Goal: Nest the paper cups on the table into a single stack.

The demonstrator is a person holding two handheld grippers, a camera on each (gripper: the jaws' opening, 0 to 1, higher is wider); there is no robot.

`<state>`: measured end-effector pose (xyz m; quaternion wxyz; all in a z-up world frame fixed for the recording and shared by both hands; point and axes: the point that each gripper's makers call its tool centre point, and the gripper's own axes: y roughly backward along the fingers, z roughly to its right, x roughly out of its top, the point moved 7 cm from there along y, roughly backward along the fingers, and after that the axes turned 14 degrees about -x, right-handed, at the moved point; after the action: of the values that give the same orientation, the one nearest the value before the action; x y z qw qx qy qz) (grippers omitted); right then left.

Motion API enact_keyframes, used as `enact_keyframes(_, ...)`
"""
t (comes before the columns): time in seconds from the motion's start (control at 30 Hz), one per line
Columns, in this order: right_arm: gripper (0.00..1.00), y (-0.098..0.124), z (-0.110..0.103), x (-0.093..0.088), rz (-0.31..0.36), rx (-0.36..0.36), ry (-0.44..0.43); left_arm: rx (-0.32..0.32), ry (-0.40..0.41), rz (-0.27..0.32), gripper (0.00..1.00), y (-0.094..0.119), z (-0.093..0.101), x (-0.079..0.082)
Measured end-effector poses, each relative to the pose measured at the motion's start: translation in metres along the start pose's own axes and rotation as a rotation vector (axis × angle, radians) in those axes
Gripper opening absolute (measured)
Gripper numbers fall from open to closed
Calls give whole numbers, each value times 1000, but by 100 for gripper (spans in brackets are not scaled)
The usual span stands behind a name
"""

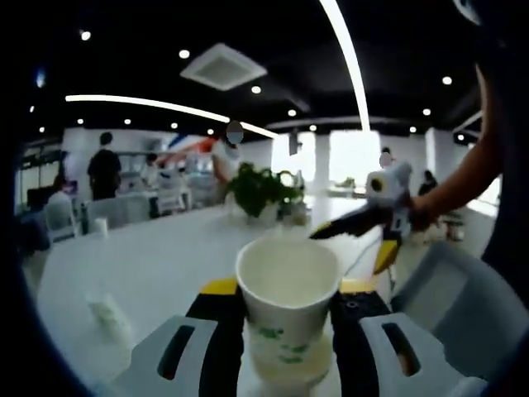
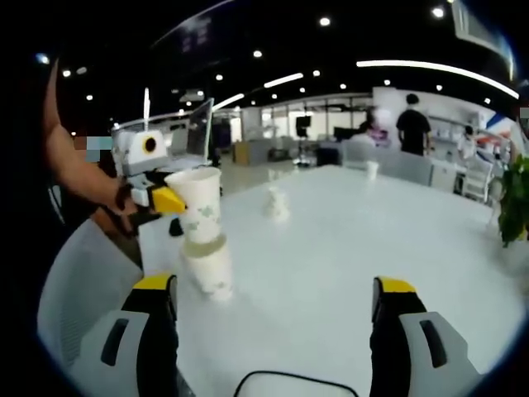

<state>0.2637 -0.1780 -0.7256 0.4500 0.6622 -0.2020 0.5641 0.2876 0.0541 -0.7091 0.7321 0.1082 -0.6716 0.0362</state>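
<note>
1. left tool (image 1: 287, 310) clamped on a cup stack (image 2: 203, 236), held above the white surface (image 2: 331, 248).
2. right tool (image 2: 273, 298) jaws wide apart, nothing between.
3. loose cups (image 2: 277, 203) left farther out on the surface; nesting partly done.

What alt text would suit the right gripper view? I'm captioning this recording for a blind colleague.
The left gripper, held in a person's hand, grips the top paper cup of a nested stack of paper cups above a white table. The right gripper is open below, holding nothing; another paper cup sits farther back.
</note>
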Motion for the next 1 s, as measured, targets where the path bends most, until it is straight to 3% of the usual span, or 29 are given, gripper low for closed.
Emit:
enact_keyframes(0.57,97,6,-7,-4,-27,4,10,-13,67,-65,38,-2,0,-38)
enact_keyframes(0.77,96,6,-8,-5,-27,7,7,-28,81,-101,38,-5,-1,-45)
enact_keyframes(1.0,96,4,-7,-7,-29,8,4,-12,41,-118,41,-7,-5,-47)
